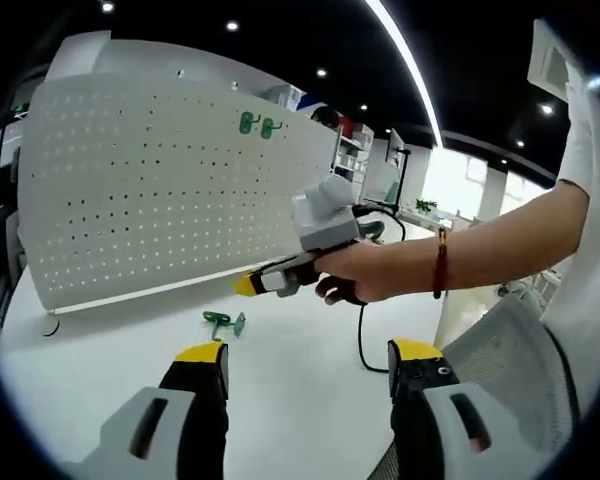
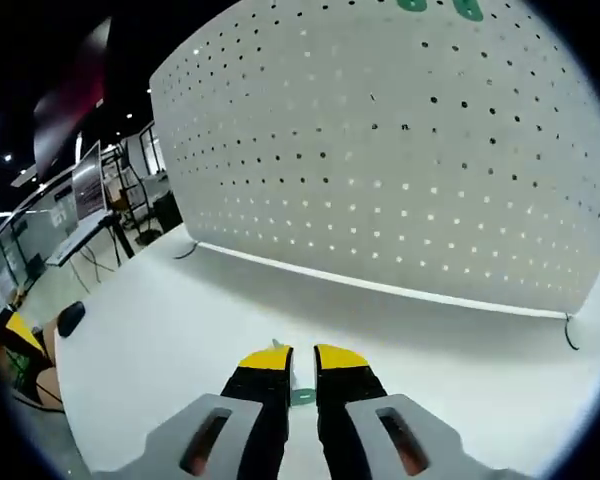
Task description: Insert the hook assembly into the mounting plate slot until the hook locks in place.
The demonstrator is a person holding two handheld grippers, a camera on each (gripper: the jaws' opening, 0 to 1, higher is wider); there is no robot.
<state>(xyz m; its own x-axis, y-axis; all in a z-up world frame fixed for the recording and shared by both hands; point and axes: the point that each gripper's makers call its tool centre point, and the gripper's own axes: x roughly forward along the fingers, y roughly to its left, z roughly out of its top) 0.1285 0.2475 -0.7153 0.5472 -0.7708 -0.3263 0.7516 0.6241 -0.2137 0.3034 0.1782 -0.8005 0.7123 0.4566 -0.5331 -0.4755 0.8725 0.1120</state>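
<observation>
While the left gripper [image 1: 308,362] is held with its jaws spread wide above the white table [image 1: 280,400], a green hook [image 1: 223,323] is seen lying on that table, in front of the white pegboard [image 1: 160,190] — two more green hooks [image 1: 258,125] are hung near its top. The right gripper [image 2: 292,356] is seen with jaws nearly together over a green piece [image 2: 302,396]; whether it is pinched cannot be told
</observation>
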